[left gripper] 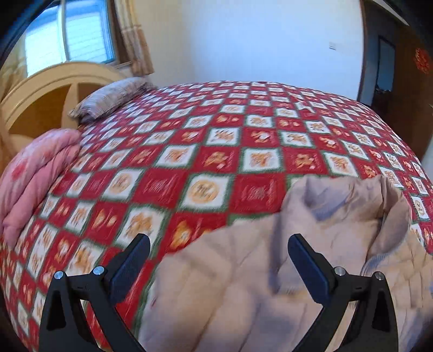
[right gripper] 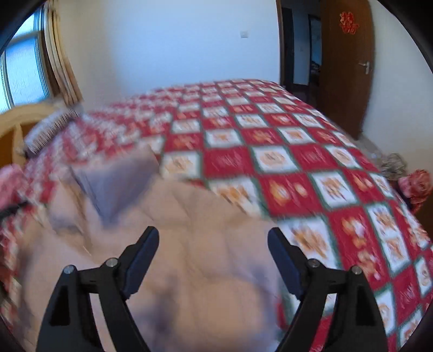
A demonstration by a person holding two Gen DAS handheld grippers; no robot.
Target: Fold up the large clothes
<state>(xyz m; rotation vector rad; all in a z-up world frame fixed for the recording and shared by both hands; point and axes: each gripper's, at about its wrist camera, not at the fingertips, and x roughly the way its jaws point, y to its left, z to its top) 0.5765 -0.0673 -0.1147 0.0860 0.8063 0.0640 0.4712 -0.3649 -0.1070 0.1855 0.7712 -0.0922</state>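
The only writing is a red paper character (right gripper: 349, 23) on the brown door (right gripper: 343, 67), too blurred to read; no brand or label shows on the beige quilted coat (left gripper: 243, 284); the coat lies rumpled on the near part of the bed (left gripper: 216, 130), over its red, white and green checked cover. The left claw (left gripper: 219, 243) is spread wide with nothing between its fingers, above the coat's edge; the right claw (right gripper: 213, 235) is likewise wide apart and grips nothing, over the coat. Only the left view shows the folded pink quilt (left gripper: 35, 173) clearly and the headboard (left gripper: 40, 92); only the right view shows the door handle (right gripper: 365, 66) and a red bundle (right gripper: 415, 186) beside the bed.
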